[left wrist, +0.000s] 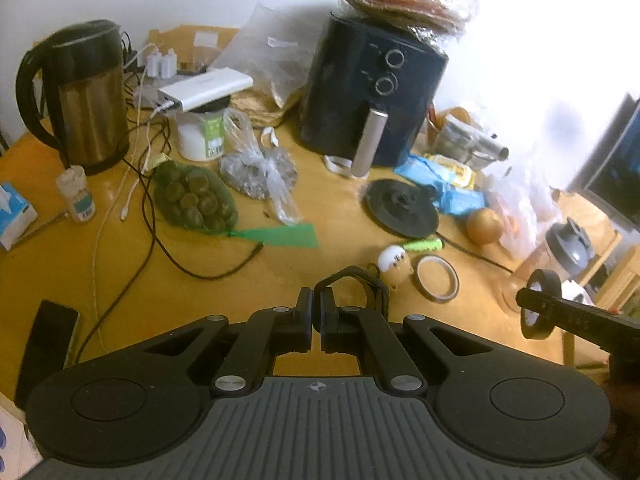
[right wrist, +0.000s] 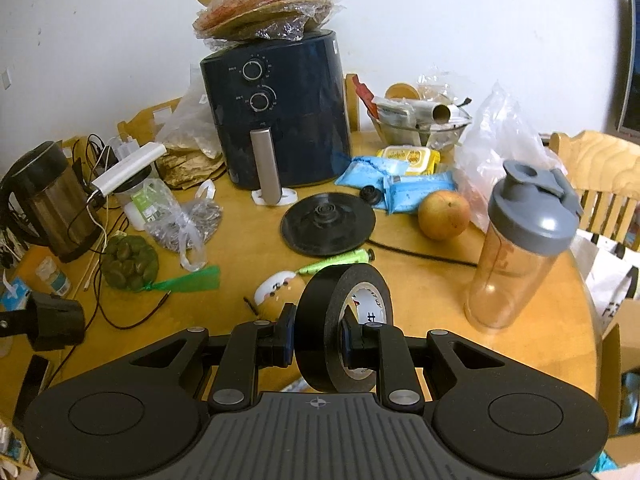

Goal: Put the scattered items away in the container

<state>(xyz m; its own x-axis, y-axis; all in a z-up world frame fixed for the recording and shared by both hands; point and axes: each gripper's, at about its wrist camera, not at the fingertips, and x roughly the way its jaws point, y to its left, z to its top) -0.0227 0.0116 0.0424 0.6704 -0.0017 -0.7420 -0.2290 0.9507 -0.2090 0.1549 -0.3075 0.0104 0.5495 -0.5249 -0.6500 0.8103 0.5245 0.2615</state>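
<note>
My right gripper (right wrist: 318,336) is shut on a black tape roll (right wrist: 340,320), held upright above the table; the roll also shows at the right of the left wrist view (left wrist: 538,304). My left gripper (left wrist: 318,320) is shut on a black carabiner-like clip (left wrist: 356,282) that sticks out past its fingertips. On the table ahead lie a small egg-shaped toy (left wrist: 394,266), a thin tape ring (left wrist: 437,283) and a green tube (left wrist: 424,245). A container for the items is not clearly in view.
A black air fryer (right wrist: 280,112) stands at the back with a kettle base (right wrist: 328,220), an orange (right wrist: 444,215) and a shaker bottle (right wrist: 524,248) before it. A kettle (left wrist: 80,96), a green net bag (left wrist: 192,200), cables and a phone (left wrist: 48,340) lie left.
</note>
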